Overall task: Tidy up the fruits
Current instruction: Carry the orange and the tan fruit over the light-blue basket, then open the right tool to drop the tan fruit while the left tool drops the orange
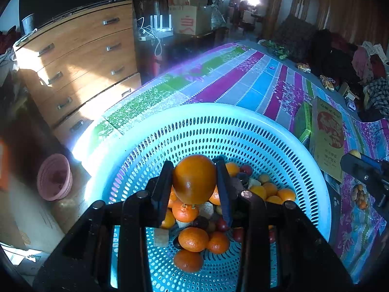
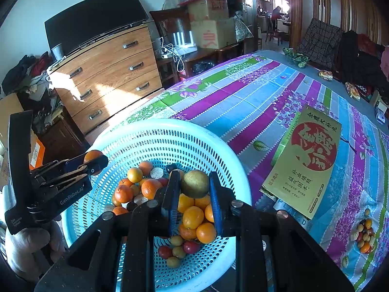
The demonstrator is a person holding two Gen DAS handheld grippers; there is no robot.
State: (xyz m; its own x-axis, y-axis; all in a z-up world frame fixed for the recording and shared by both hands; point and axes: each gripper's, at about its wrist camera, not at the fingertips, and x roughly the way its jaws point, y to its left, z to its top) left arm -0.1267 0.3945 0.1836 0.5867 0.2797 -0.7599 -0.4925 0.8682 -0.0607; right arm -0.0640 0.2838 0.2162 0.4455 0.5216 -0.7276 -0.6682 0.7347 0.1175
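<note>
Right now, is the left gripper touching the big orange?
Touching. The left wrist view shows the left gripper clamping the big orange on both sides.

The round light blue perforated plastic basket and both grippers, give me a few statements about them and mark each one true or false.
1. The left gripper is shut on a large round orange. True.
2. The right gripper is open and holds nothing. False: it is shut on a round yellow-green fruit.
3. The round light blue perforated plastic basket holds oranges along with small red and yellowish fruits. True.
4. The basket stands on the wooden chest of drawers. False: it rests on the striped floral tablecloth.
5. A flat yellow box with a red circle lies inside the basket. False: it lies on the tablecloth beside the basket.
</note>
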